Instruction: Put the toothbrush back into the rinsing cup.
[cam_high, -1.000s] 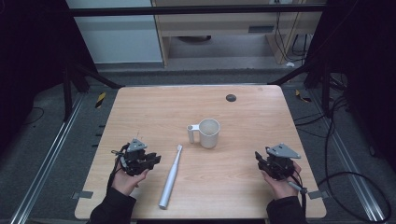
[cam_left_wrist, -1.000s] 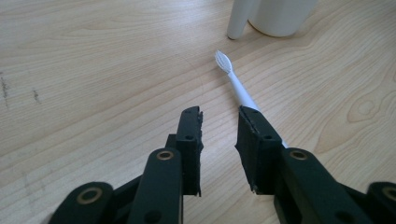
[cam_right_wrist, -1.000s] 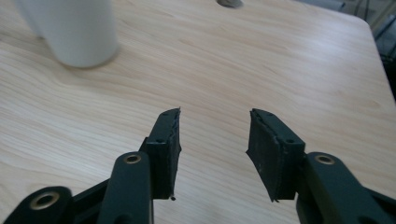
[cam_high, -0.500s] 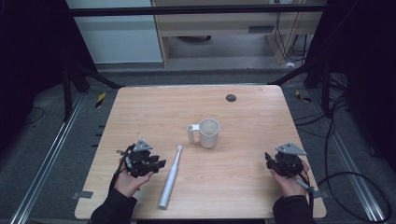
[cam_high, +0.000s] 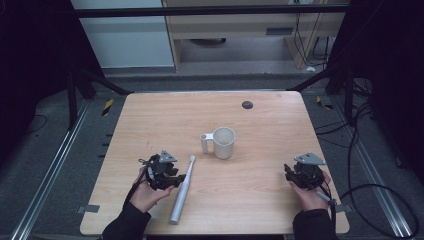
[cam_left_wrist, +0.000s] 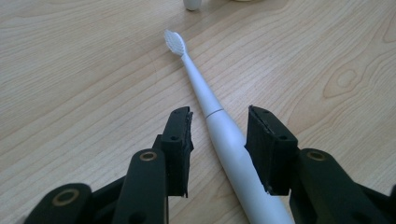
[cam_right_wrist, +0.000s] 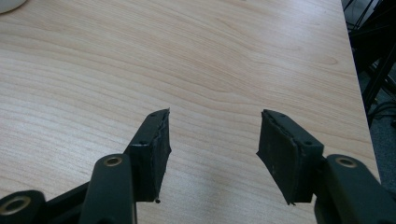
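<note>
Left tongs (cam_left_wrist: 217, 140) straddle the toothbrush (cam_left_wrist: 219, 123) — jaws apart, not yet gripping.

The toothbrush lies flat on the surface (cam_high: 260, 125), its long axis running away from the left tongs, bristles toward the mug (cam_high: 223, 142) just beyond. The right tongs (cam_right_wrist: 212, 151) hover spread and empty over bare wood, well apart — nothing blocks the grab.

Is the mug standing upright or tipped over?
Upright: the mug sits on its base, its round open mouth facing up toward the camera above the table.
</note>
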